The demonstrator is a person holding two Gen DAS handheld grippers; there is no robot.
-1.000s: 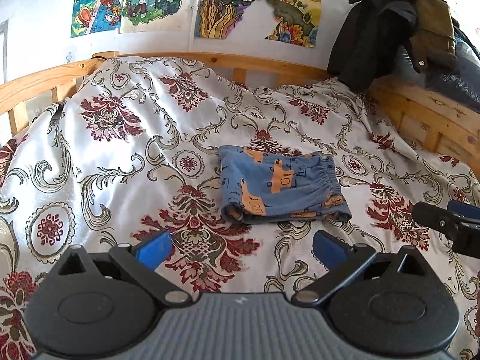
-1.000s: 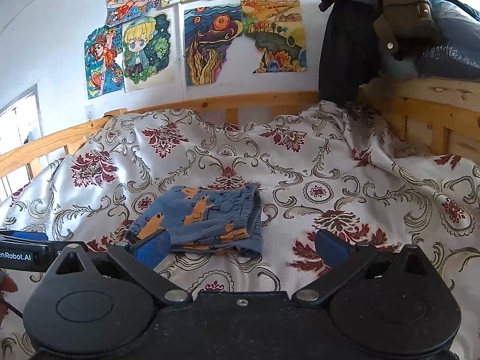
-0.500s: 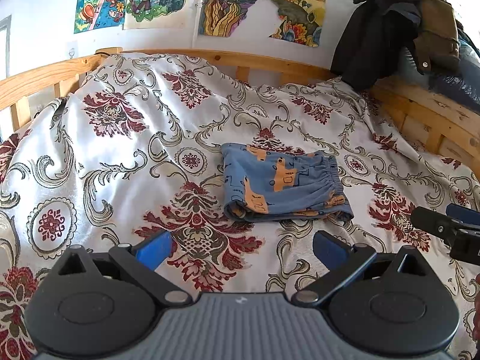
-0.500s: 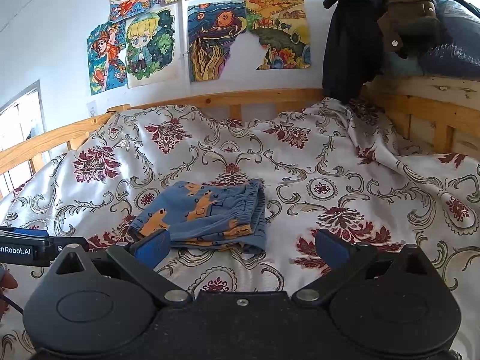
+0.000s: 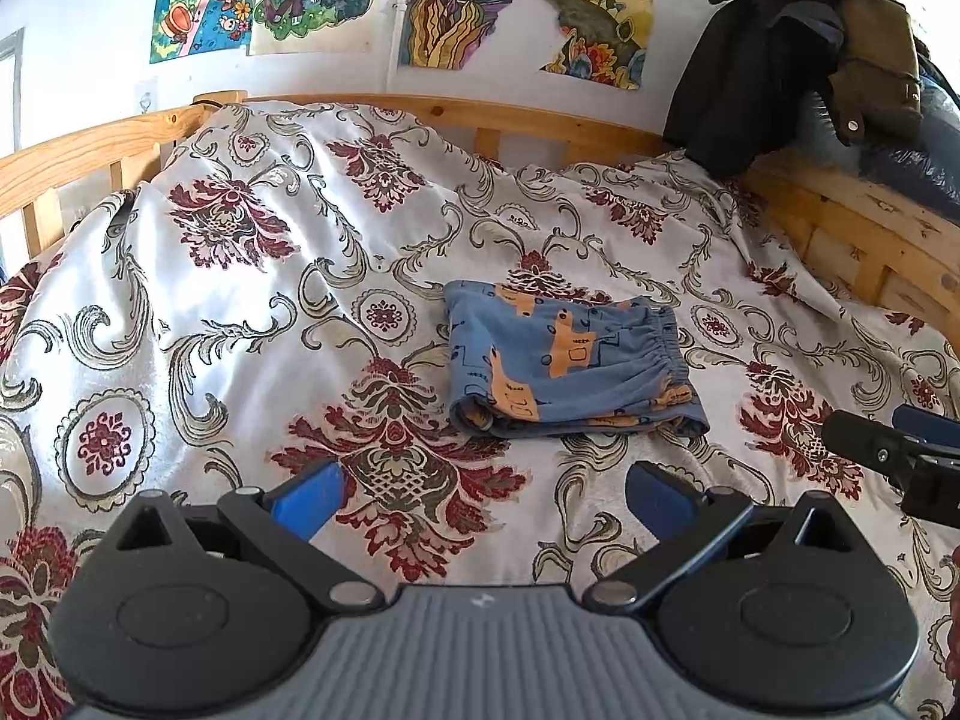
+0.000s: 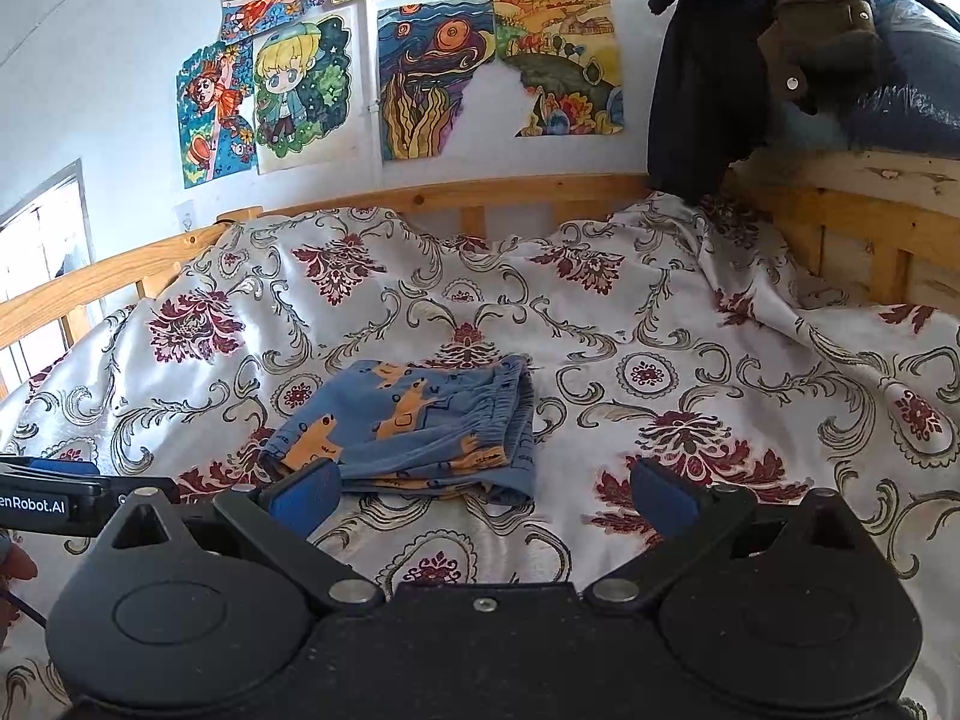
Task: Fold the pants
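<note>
Small blue pants [image 5: 570, 369] with orange prints lie folded into a compact rectangle on the bed, elastic waistband to the right. In the right wrist view the same pants [image 6: 414, 426] rest just beyond the left fingertip. My left gripper [image 5: 483, 495] hovers open in front of the pants, nothing between its blue pads. My right gripper [image 6: 483, 495] is open too, empty, and held back from the pants' near edge. Each gripper shows at the edge of the other's view: the right gripper [image 5: 894, 456] at far right, the left gripper [image 6: 60, 495] at far left.
A white bedspread [image 5: 240, 324] with dark red floral patterns covers the bed. A wooden bed rail [image 5: 540, 120] runs along the back and right. Dark jackets [image 5: 798, 48] hang over the right corner. Coloured drawings [image 6: 432, 72] are stuck on the wall.
Both grippers have drawn back and risen slightly from the folded pants; the pants have not moved. Both grippers stay open.
</note>
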